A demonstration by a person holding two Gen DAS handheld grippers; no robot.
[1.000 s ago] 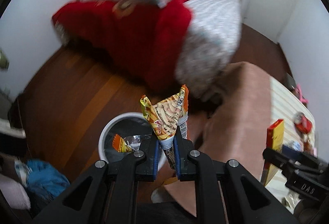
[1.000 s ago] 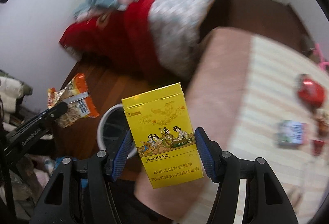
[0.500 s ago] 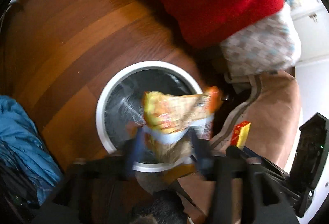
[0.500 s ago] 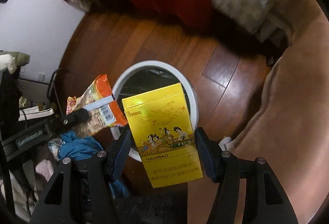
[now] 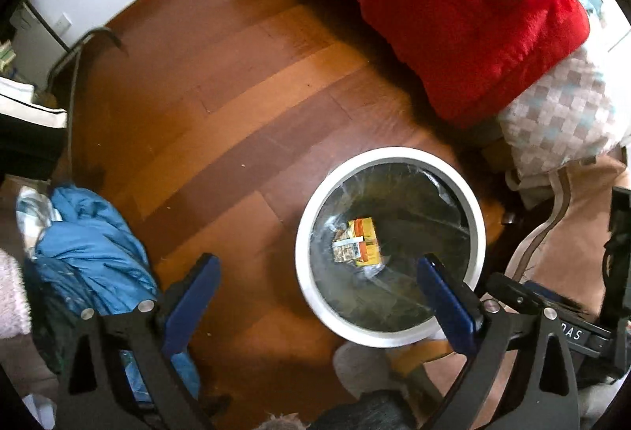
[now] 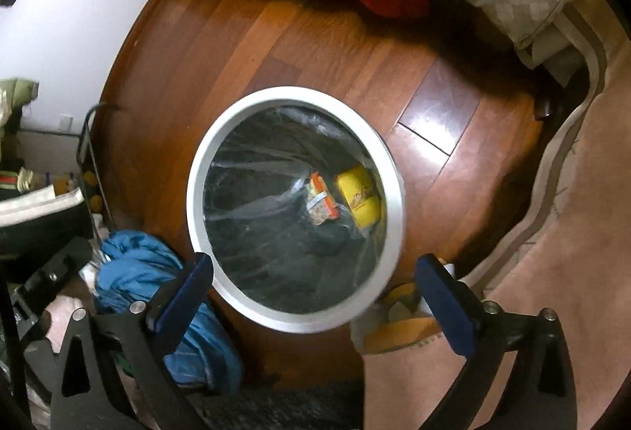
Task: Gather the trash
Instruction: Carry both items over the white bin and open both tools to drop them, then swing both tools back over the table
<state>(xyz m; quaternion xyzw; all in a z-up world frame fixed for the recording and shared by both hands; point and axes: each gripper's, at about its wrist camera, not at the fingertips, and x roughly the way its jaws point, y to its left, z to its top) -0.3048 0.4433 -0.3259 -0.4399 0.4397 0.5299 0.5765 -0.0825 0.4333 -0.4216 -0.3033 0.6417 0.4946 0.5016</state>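
A round white-rimmed trash bin [image 5: 315, 296] with a dark plastic liner stands on the wooden floor; it also shows in the right wrist view [image 6: 195, 193]. Inside it lie an orange-yellow snack wrapper [image 5: 357, 246], which also shows in the right wrist view [image 6: 321, 205], and a yellow cigarette box [image 6: 359, 199]. My left gripper [image 5: 317, 288] is open and empty above the bin's left rim. My right gripper [image 6: 315, 282] is open and empty above the bin's near rim.
A red blanket [image 5: 453, 4] and a checkered pillow [image 5: 564, 110] hang off a bed behind the bin. A blue garment [image 5: 86, 248] lies on the floor at the left. A pink-brown cover [image 6: 572, 232] is at the right.
Both grippers tilted down over the bin and opened. The snack wrapper left my left gripper and the yellow box left my right gripper; both now lie in the bin.
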